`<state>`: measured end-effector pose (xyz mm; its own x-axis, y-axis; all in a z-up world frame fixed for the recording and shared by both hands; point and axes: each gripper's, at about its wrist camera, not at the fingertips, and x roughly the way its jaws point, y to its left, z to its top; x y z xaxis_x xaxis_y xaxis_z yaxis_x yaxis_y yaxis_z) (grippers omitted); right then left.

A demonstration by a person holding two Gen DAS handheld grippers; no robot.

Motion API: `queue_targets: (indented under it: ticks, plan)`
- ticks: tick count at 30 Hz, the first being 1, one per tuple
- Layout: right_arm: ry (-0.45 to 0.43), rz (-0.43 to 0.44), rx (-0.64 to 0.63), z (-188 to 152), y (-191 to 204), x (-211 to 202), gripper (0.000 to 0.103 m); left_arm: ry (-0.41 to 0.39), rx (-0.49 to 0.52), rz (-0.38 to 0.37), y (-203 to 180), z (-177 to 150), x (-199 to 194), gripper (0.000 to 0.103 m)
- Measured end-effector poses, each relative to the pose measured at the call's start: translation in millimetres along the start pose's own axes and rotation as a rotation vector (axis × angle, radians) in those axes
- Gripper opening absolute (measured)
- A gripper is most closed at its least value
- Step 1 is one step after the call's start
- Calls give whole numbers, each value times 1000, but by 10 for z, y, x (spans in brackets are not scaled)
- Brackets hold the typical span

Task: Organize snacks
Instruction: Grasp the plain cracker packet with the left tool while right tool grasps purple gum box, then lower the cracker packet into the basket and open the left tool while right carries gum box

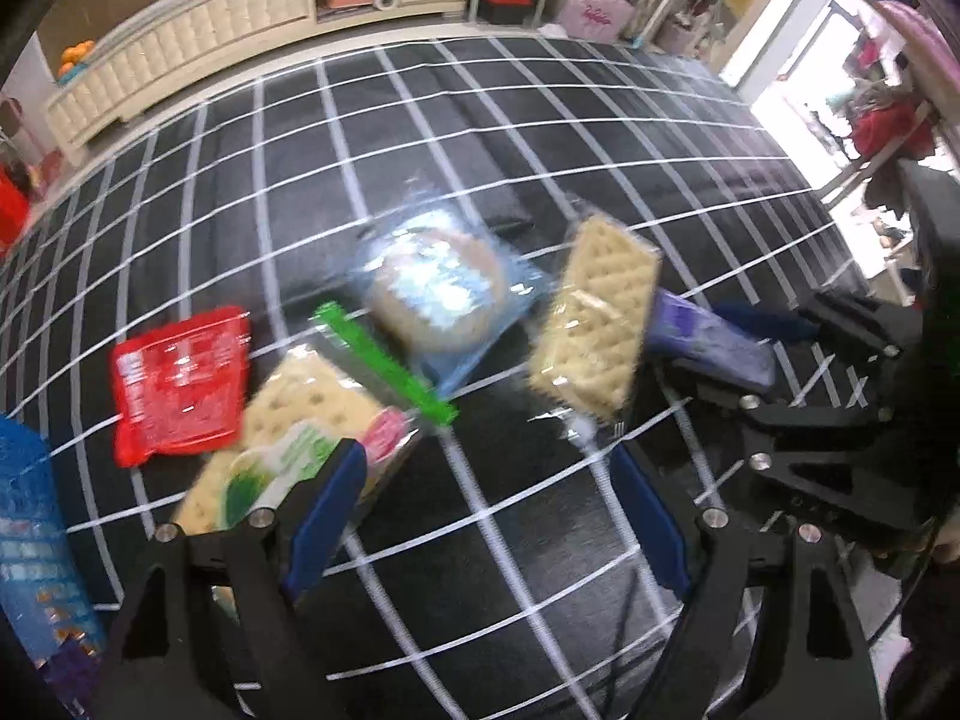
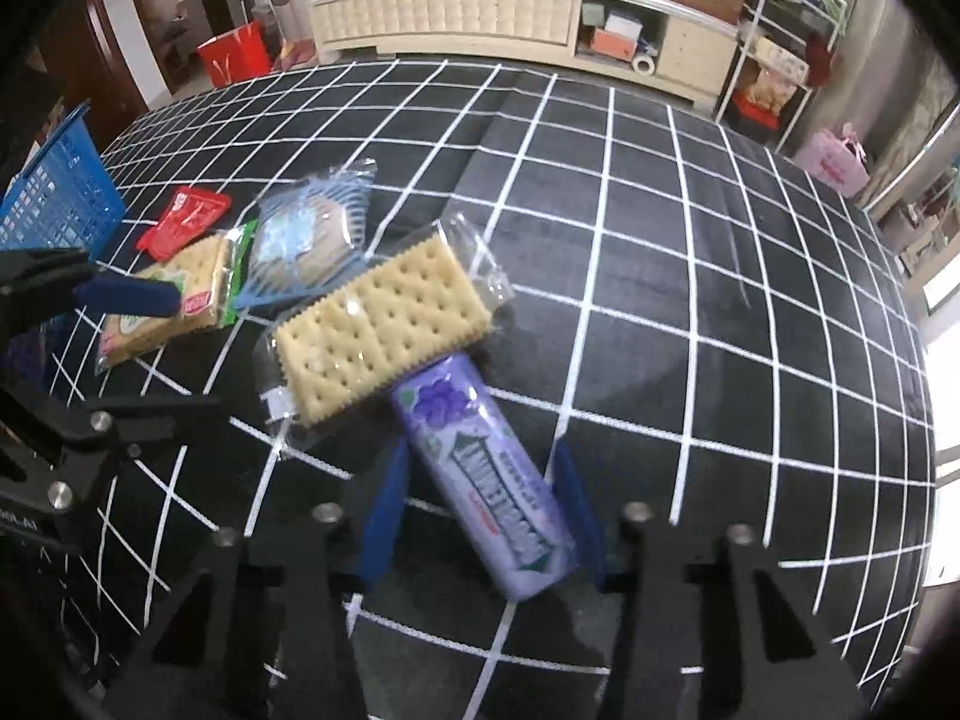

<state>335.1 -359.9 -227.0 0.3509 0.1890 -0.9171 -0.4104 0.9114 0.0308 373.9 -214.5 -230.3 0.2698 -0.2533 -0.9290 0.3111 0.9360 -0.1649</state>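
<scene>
Snacks lie scattered on a black cloth (image 2: 690, 240) with a white grid. The right gripper (image 2: 477, 510) straddles a purple packet (image 2: 480, 474); its white block lettering is too blurred to read, and the blue pads sit beside the packet, contact unclear. Just beyond lies a clear-wrapped cracker pack (image 2: 378, 324). The left gripper (image 1: 486, 516) stands apart, empty, its left pad over a green-labelled cracker pack (image 1: 288, 444). A red sachet (image 1: 180, 384) and blue basket (image 2: 54, 198) are far left.

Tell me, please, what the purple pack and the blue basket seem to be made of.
Purple pack: probably glossy plastic film or coated paper; smooth printed wrapper with soft highlights. Blue basket: likely rigid moulded plastic; uniform colour, lattice of small holes in its wall.
</scene>
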Motion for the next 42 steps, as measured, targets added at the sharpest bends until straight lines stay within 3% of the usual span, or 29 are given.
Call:
queue_targets:
  ticks: [2, 6, 13, 21, 22, 23, 25, 28, 36, 42]
  plan:
    - [-7, 0, 3, -43, 4, -28, 37, -3, 19, -15, -64, 46, 21, 82]
    - [-26, -11, 66, -158, -56, -90, 35, -5, 86, -16, -298, 183, 142, 82]
    - [-60, -58, 233, -453, -252, -291, 35, -31, 260, 75, -752, 376, 432, 82]
    - [-85, -47, 331, -563, -430, -395, 35, -15, 281, 75, -988, 540, 676, 81]
    - [-89, -44, 338, -526, -431, -389, 35, -14, 278, 76, -1006, 541, 685, 79]
    - [-96, -41, 344, -474, -416, -375, 35, -19, 279, 74, -1037, 552, 685, 69]
    - [-99, -46, 352, -452, -420, -376, 35, -33, 274, 71, -1022, 532, 621, 51]
    - [-105, -33, 370, -450, -410, -367, 35, -43, 247, 85, -1039, 490, 578, 43]
    - [-110, -38, 382, -408, -333, -596, 35, -73, 157, 58, -868, 314, 219, 41]
    - [-153, -67, 362, -297, -96, -1049, 35, -158, 129, 58, -733, 94, -500, 41]
